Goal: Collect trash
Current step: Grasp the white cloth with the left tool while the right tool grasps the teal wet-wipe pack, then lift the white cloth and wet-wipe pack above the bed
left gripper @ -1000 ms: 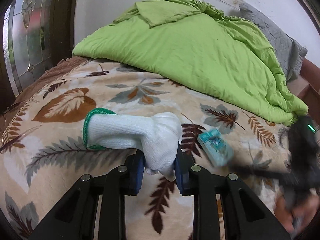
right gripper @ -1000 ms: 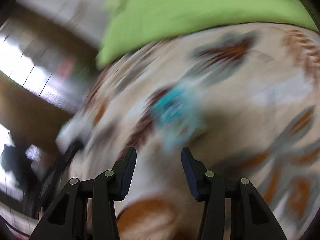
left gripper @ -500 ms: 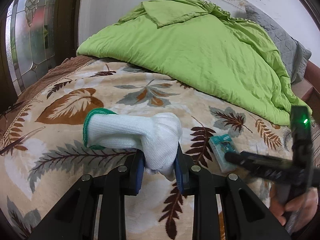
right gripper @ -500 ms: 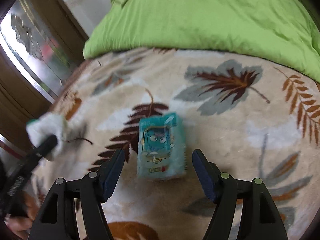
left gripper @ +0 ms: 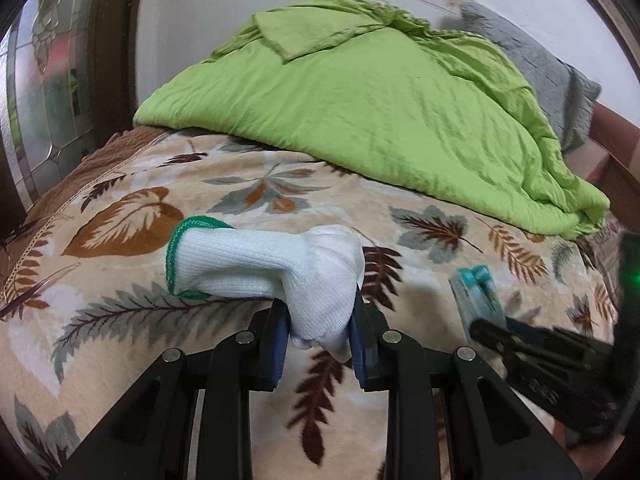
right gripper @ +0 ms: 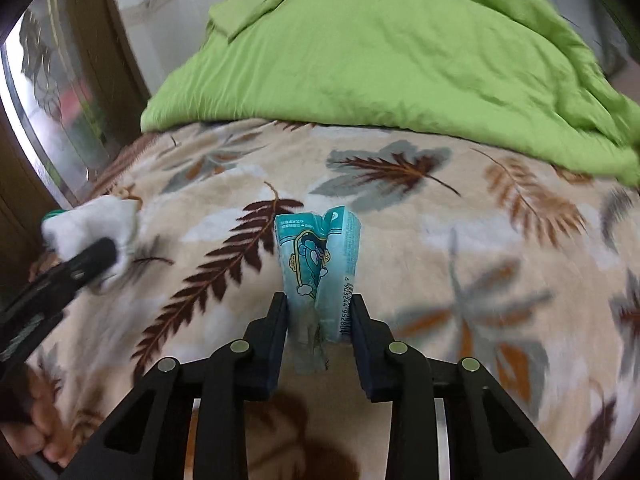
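My left gripper [left gripper: 319, 332] is shut on a white knit glove [left gripper: 264, 268] with a green cuff and holds it over the leaf-patterned blanket [left gripper: 132, 292]. The glove also shows at the left of the right wrist view [right gripper: 90, 228]. My right gripper [right gripper: 319, 312] is shut on a teal tissue packet [right gripper: 318, 256], which is squeezed and folded between the jaws, on the blanket [right gripper: 480, 240]. In the left wrist view the packet [left gripper: 478, 294] sits to the right with the right gripper [left gripper: 504, 332] closed on it.
A crumpled lime-green duvet [left gripper: 360, 96] covers the far half of the bed, with a grey pillow [left gripper: 540, 68] behind it. A wooden-framed patterned glass door [left gripper: 44, 92] stands to the left of the bed.
My right gripper moved onto the teal packet and closed on it, pinching it into a fold. My left gripper keeps holding the glove and has barely moved.
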`<action>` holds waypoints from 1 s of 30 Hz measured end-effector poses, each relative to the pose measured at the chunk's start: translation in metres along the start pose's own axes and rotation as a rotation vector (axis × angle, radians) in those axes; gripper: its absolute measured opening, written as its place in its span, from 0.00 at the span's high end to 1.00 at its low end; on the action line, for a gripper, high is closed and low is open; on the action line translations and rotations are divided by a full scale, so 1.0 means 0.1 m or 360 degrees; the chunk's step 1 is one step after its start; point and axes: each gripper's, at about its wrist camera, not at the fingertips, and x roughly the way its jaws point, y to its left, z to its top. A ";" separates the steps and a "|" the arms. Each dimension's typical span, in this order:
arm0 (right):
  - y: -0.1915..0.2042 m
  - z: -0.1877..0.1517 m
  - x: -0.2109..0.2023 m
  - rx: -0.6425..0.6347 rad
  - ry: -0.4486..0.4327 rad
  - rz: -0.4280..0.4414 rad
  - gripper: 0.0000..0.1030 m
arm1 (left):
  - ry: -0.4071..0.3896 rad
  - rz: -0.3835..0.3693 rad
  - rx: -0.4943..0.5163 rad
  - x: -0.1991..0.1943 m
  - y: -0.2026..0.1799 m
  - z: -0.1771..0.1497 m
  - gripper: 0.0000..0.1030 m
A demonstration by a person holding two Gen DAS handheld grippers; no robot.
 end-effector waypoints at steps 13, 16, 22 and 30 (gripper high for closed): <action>0.10 -0.90 -1.25 0.0056 -0.0259 -0.0110 0.68 | -0.0007 -0.0071 0.0259 -0.63 -0.56 -0.60 0.75; 0.08 -1.03 -1.38 0.0052 -0.0288 -0.0129 0.68 | -0.0028 -0.0062 0.0307 -0.79 -0.64 -0.72 0.76; -0.06 -1.15 -1.56 0.0165 -0.0337 -0.0106 0.68 | -0.0051 -0.0046 0.0377 -1.02 -0.72 -0.93 0.75; 0.01 -1.19 -1.61 0.0140 -0.0371 -0.0110 0.68 | -0.0085 0.0000 0.0434 -1.06 -0.75 -1.00 0.75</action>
